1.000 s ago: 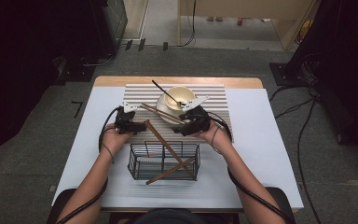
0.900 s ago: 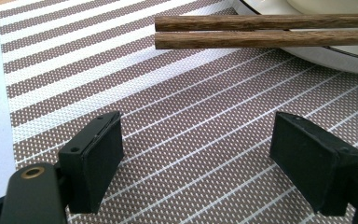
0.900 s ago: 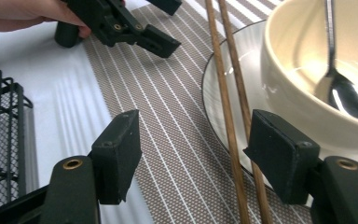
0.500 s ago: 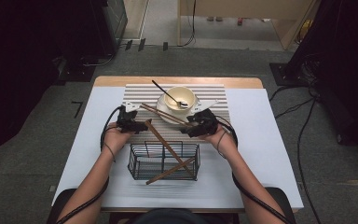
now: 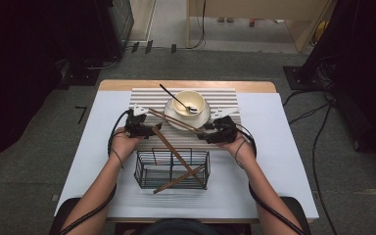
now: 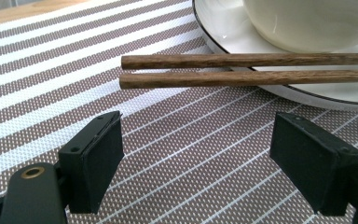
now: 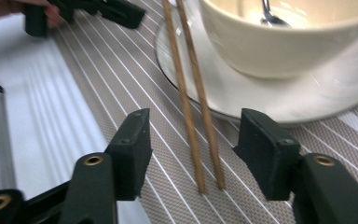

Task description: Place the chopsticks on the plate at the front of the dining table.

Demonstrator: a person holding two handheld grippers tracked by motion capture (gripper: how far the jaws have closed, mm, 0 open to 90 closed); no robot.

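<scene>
Nearest the counter's front edge stands a black wire basket with two chopsticks already in it, one leaning up out of the back toward the left gripper, the other lying low and poking out at the front. Behind it, on the striped mat, the loose pair of chopsticks rests side by side, slanting from the mat's left part across the rim of the saucer. The right gripper has just been closing; in the right gripper view its pads stand either side of the pair's near ends without touching them, so it is released for now. The left gripper is likewise spread wide and empty, with the pair's other ends just ahead of it on the mat. Farther back, the bowl sits on the saucer with a spoon in it.

The step in hand looks like picking up this pair. Next, the right gripper should pinch both sticks together, then lift.
</scene>
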